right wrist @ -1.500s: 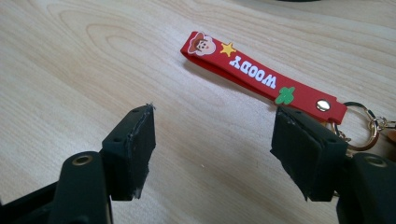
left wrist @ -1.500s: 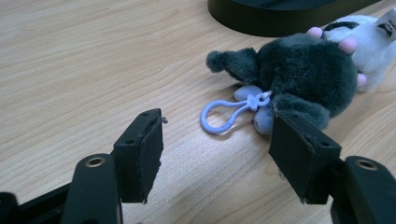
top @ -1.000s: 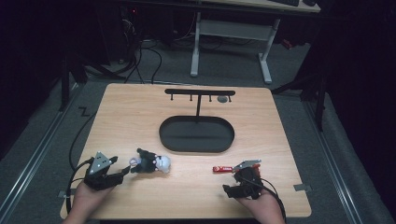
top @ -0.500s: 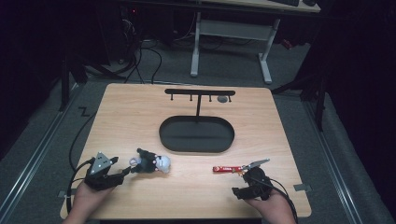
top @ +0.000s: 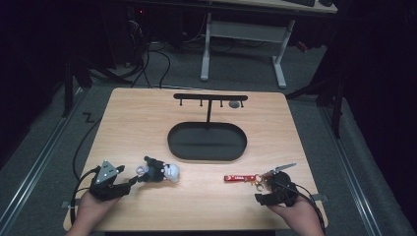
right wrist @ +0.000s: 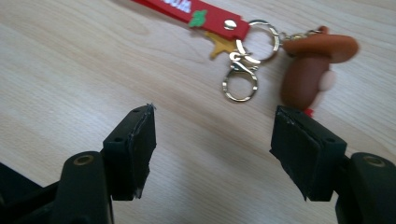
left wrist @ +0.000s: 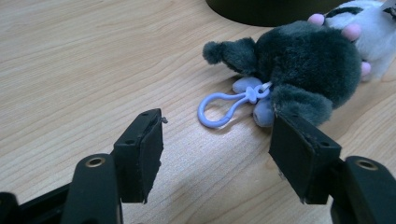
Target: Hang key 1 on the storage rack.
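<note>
The person is working near the front edge of the table (top: 147, 113), with a hanger stand (top: 210, 98) on its oval black base (top: 206, 142) waiting toward the back edge. The left gripper (left wrist: 215, 144) is sitting by the front left corner with its jaws spread apart and nothing between them, aimed at a plush toy (left wrist: 299, 70) whose pale blue clip loop (left wrist: 219, 105) is lying flat on the wood just ahead of the pads. The right gripper (right wrist: 212, 140) is hovering by the front right corner, jaws likewise standing wide and empty, facing a red strap keychain (right wrist: 205, 16) with gold rings (right wrist: 240, 84) and a brown figure (right wrist: 310, 70) on its chain. To do this step well, each gripper is probably best brought in low and square, so the pads are closing on something firm (the toy's body or the base of its loop on the left, the red strap or the brown figure on the right) rather than on a thin ring that could skid away. The loop and the gold ring should be staying free and open, since they look meant for the pegs on the stand
</note>
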Demonstrator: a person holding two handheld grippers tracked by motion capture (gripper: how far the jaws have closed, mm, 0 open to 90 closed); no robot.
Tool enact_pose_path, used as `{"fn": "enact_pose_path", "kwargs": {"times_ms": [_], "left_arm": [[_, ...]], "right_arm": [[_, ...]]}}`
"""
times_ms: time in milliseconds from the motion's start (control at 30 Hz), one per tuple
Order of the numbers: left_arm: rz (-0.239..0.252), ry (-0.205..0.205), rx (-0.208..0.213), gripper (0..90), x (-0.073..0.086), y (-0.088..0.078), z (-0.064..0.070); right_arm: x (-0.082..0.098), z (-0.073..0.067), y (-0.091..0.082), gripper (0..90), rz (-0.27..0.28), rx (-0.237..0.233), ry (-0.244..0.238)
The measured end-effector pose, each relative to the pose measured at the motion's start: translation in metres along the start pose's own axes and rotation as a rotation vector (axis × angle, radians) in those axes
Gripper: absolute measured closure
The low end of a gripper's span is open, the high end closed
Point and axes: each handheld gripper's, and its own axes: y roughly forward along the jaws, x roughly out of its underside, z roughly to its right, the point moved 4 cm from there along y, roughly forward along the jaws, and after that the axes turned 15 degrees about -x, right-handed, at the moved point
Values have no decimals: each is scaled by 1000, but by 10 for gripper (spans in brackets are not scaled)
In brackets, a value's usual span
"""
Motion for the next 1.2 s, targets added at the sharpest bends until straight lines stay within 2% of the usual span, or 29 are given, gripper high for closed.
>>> {"fn": "enact_pose_path", "kwargs": {"times_ms": [167,433,733,933,1000,1200], "left_arm": [[-3,6,1,353,0,0,0],[-7,13,2,353,0,1,1],[-11,15,3,352,1,1,1],[-12,18,3,353,1,1,1],[-14,19,6,352,1,2,2],[-12,21,5,351,0,1,1]], "right_arm": [[1,14,-5,305,2,13,30],[0,28,-10,292,-2,9,60],[-3,36,-9,267,-5,-1,88],[-8,39,-6,278,-32,23,88],[-14,39,-5,283,-61,44,78],[-26,45,1,313,-87,73,75]]}}
